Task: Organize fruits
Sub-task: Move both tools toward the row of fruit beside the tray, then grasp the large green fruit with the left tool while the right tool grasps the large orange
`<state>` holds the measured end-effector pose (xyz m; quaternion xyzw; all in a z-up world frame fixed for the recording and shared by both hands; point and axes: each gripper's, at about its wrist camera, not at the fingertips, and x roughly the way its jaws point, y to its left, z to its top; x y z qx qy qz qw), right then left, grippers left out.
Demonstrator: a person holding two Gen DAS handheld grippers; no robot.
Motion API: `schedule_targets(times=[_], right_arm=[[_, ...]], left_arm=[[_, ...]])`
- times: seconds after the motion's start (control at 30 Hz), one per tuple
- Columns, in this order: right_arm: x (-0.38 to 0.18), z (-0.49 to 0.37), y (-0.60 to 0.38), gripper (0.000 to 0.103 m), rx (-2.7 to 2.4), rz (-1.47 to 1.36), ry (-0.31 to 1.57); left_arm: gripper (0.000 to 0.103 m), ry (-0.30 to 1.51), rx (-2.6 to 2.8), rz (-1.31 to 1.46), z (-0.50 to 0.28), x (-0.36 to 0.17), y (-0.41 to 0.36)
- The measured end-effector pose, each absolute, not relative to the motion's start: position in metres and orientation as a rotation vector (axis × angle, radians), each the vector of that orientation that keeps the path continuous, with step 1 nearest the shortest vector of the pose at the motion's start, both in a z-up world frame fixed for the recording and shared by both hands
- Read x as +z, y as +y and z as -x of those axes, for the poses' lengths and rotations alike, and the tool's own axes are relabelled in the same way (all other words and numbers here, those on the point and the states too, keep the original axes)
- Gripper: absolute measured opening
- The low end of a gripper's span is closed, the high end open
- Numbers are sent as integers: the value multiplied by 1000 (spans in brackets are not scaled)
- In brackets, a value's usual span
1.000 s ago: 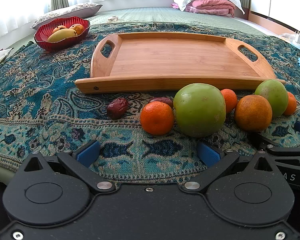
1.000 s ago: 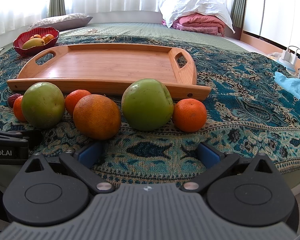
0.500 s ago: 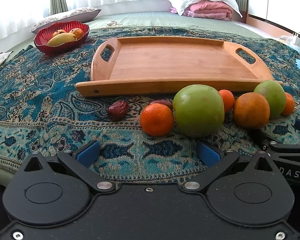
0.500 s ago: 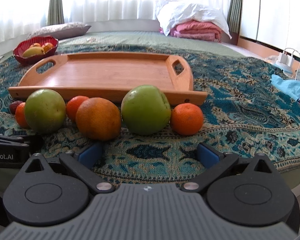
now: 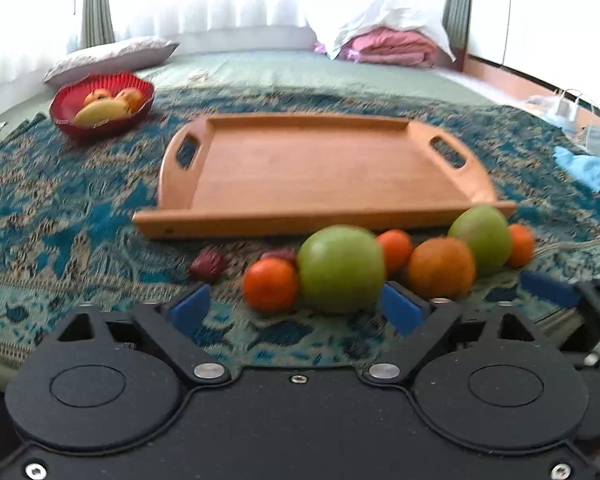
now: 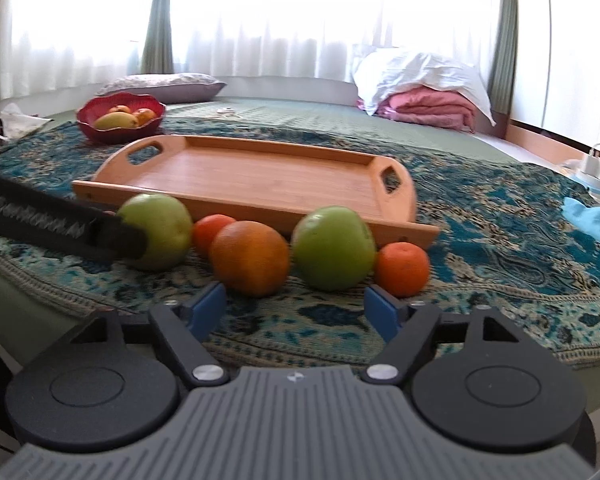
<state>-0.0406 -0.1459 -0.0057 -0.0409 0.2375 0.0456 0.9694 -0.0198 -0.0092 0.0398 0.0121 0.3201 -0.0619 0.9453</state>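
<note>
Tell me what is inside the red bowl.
The red bowl holds a yellow mango-like fruit and two orange fruits behind it. The bowl's bottom and anything beneath those fruits is hidden.

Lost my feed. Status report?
Both claws, left and right, just narrowing, holding nothing. Fruit row on blanket; wooden tray bare. Nothing in the way.
</note>
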Motion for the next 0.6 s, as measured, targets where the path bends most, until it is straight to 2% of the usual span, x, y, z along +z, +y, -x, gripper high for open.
schedule_targets(times=[0.07,0.1,0.13,0.17,0.27,0.4,0.6], right_arm=[[-5,41,-144,78,109,71,473],[-5,41,-143,77,114,65,474],[-5,40,-142,74,120,59,474],[-5,39,-141,73,126,54,474],[-5,35,-143,68,144,15,473],[-6,31,-144,63,153,-42,479],[-8,25,-140,62,170,-43,478]], left_arm=[[84,646,-143,-27,18,43,-13],[80,643,-149,-26,16,44,-14],[70,643,-155,-25,15,45,-14],[64,647,-159,-21,13,46,-15],[58,661,-182,9,6,47,-14],[53,685,-208,48,-2,47,-14],[53,682,-217,27,-12,39,-20]])
